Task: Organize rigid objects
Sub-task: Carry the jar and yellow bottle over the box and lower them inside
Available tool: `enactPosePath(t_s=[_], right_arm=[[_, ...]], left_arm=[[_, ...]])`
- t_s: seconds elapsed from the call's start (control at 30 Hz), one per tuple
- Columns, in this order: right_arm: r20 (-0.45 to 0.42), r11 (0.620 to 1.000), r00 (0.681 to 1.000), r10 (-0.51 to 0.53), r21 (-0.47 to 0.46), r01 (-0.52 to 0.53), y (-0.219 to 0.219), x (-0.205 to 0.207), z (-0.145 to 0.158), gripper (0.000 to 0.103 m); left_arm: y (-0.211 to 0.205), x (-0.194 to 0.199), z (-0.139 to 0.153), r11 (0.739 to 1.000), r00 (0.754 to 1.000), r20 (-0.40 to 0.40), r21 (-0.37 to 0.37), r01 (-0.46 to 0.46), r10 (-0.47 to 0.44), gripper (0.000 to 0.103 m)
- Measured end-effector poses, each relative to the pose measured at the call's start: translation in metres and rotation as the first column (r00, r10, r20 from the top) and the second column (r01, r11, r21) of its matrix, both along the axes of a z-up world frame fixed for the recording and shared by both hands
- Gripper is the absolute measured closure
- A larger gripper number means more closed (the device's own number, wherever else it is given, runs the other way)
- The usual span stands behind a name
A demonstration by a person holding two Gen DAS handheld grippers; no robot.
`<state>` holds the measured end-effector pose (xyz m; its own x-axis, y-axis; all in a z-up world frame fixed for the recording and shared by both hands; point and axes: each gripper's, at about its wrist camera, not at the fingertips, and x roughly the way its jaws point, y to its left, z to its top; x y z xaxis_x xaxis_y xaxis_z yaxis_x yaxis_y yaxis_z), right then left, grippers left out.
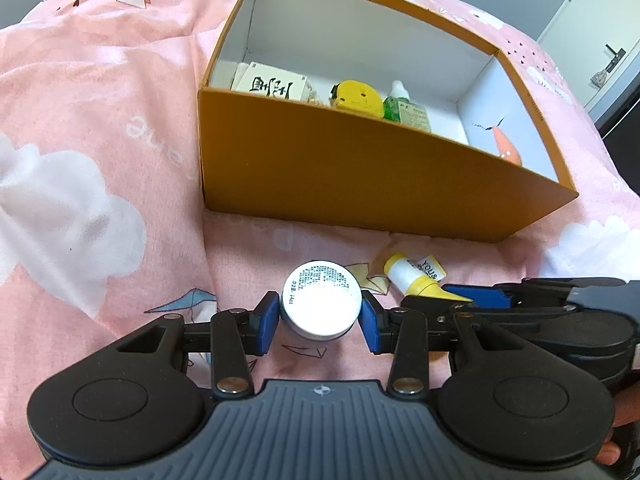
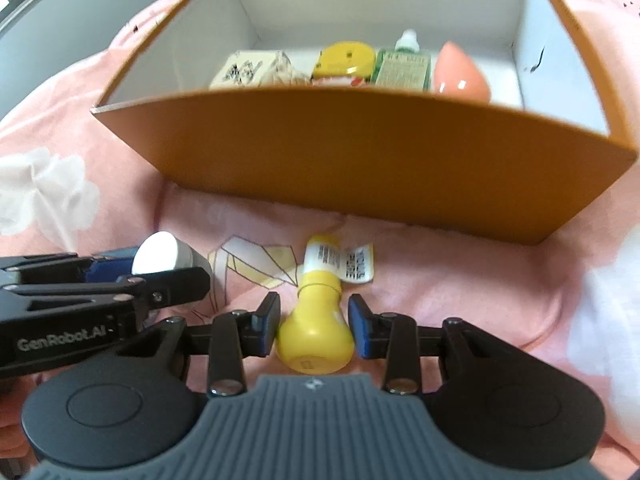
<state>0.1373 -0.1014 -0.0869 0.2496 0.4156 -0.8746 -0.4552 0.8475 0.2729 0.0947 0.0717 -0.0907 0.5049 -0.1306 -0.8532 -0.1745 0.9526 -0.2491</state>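
A round silver tin lies on the pink bedsheet between the blue pads of my left gripper; the pads touch or nearly touch its sides. A yellow-and-white bottle with a paper tag lies on the sheet between the pads of my right gripper, with small gaps either side. The bottle also shows in the left wrist view, the tin in the right wrist view. The orange box stands just beyond both.
The box holds a cream carton, a yellow round object, a green bottle and a peach egg-shaped item. The pink sheet spreads all around. A door is at far right.
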Motion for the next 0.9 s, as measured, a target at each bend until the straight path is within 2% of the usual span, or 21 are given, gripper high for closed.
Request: enactPosePath(t_s=[0.47,0.9], right_arm=[[0.142,0.999,0.99,0.0,0.035,-0.005,-0.019,-0.011,0.059,0.068],[0.272,0.993,0.962,-0.003,0.116,-0.03,-0.032,-0.016,0.128,0.069]], left_arm=[[-0.007,-0.008,0.03,0.999,0.997,0.073,-0.028,0.023,-0.021,0.055],[-0.016,0.0,0.069,0.999,0.981,0.19,-0.002,0.046,-0.044,0.055]])
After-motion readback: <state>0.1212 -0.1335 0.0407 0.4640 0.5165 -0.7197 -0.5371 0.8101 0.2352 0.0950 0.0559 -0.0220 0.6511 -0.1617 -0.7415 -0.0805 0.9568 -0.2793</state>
